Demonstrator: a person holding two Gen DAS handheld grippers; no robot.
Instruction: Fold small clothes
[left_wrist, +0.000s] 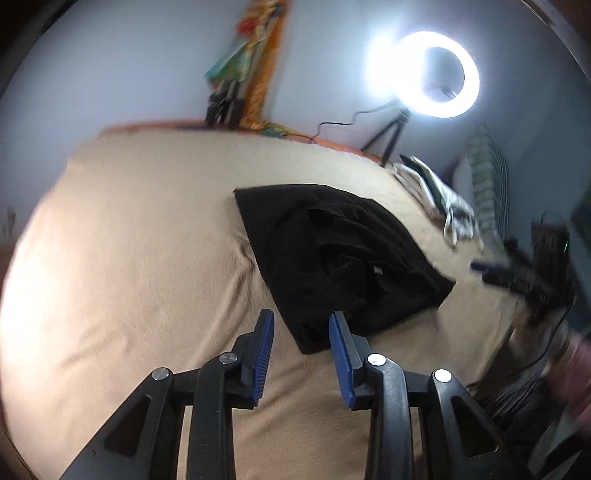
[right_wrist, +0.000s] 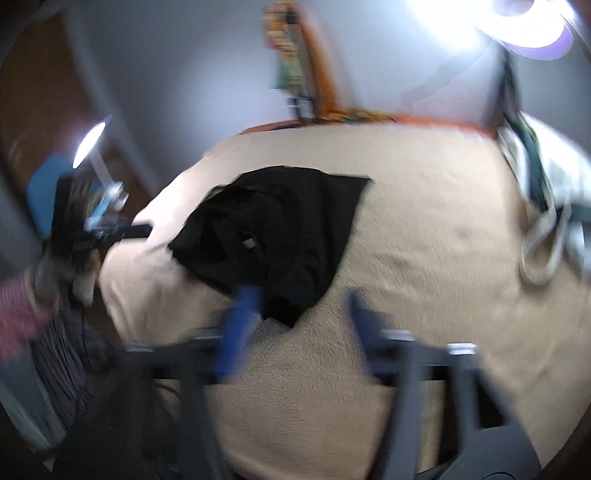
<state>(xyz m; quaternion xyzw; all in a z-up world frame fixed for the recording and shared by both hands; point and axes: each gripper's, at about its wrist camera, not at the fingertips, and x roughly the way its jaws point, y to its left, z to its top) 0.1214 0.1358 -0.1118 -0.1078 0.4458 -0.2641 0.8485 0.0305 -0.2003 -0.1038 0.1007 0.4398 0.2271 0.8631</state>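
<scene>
Black garment (left_wrist: 332, 258) lies crumpled on the bed (left_wrist: 129, 240); left tool (left_wrist: 301, 332) and right tool (right_wrist: 299, 306), at its 6 o'clock, gape wide, empty.

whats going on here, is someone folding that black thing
A person holds a two-finger tool in each hand above a beige blanket. A crumpled black garment lies on it, not yet neatly folded. The left tool and right tool are both open near the garment's closest corner, gripping nothing.

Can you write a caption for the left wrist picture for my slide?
Open left gripper hovers near the corner of a crumpled black garment on a beige blanket, with a ring light glowing behind.
</scene>
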